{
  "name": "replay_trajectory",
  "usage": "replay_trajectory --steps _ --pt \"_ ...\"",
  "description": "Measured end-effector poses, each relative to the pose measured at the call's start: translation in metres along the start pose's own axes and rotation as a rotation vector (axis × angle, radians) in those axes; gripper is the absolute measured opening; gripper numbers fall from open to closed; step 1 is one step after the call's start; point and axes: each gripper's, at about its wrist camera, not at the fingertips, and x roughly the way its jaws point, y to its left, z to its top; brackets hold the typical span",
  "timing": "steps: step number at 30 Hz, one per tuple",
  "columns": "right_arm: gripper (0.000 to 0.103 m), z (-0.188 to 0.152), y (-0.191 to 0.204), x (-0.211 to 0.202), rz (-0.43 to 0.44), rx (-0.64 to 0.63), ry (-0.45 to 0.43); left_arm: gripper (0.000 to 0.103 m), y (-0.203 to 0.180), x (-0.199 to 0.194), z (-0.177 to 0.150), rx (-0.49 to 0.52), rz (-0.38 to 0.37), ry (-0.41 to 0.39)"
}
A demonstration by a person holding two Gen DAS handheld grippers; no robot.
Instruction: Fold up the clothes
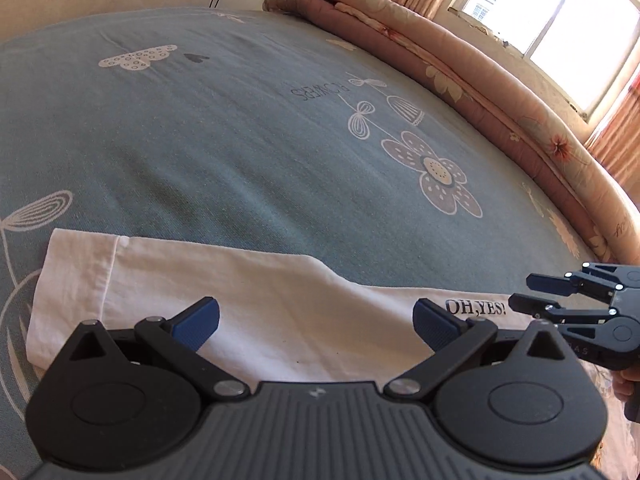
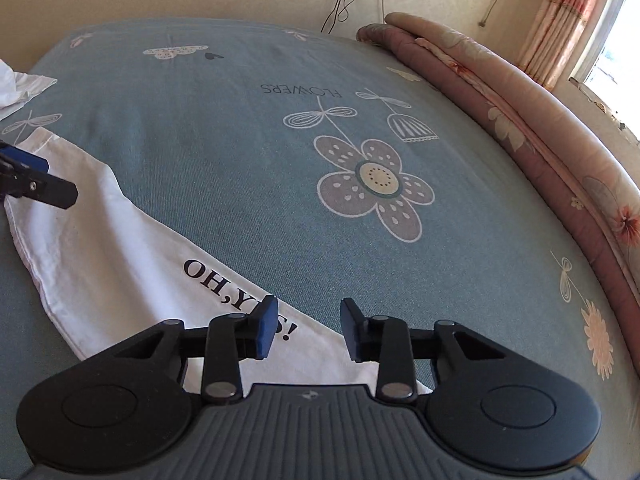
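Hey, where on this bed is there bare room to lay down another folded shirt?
The widest bare patch of the blue bedspread lies between the white shirt and the far wall. It is crowded along the near edge, where the shirt lies under both grippers, and on the right, where the rolled quilt lies.

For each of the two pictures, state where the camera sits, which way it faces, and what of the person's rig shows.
Left wrist: on the left gripper, facing down across the white printed T-shirt; right gripper at right edge.
Right wrist: on the right gripper, facing the blue flowered bedsheet; one left-gripper finger at left edge.
Shared: T-shirt, sheet, rolled pink quilt.
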Motion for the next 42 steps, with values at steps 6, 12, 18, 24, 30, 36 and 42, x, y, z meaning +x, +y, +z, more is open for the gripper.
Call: replay_trajectory --steps 6,12,18,24,30,36,42 --pt "0.039 0.001 -0.009 0.030 0.076 -0.049 0.024 0.102 0.003 0.005 0.002 -0.050 0.003 -0.005" --pt "0.037 -0.004 -0.019 0.035 0.161 -0.001 0.014 0.102 0.003 0.009 0.002 -0.070 -0.001 0.009" --pt "0.025 -0.010 -0.029 0.033 0.242 0.061 0.028 0.102 -0.003 0.011 0.001 -0.057 0.005 0.013" --pt "0.001 -0.007 -0.020 0.031 0.182 0.016 0.011 0.102 -0.004 0.010 0.000 -0.064 0.002 0.008" --pt "0.000 -0.007 -0.031 0.033 0.109 0.097 -0.031 0.102 -0.001 0.008 0.001 -0.087 0.008 -0.009" --pt "0.002 -0.007 -0.031 0.033 0.028 0.168 -0.045 0.102 -0.007 0.008 0.000 -0.060 -0.009 -0.005" --pt "0.010 -0.023 -0.055 -0.003 -0.022 0.234 -0.065 0.102 -0.008 0.008 0.000 -0.061 -0.008 0.003"
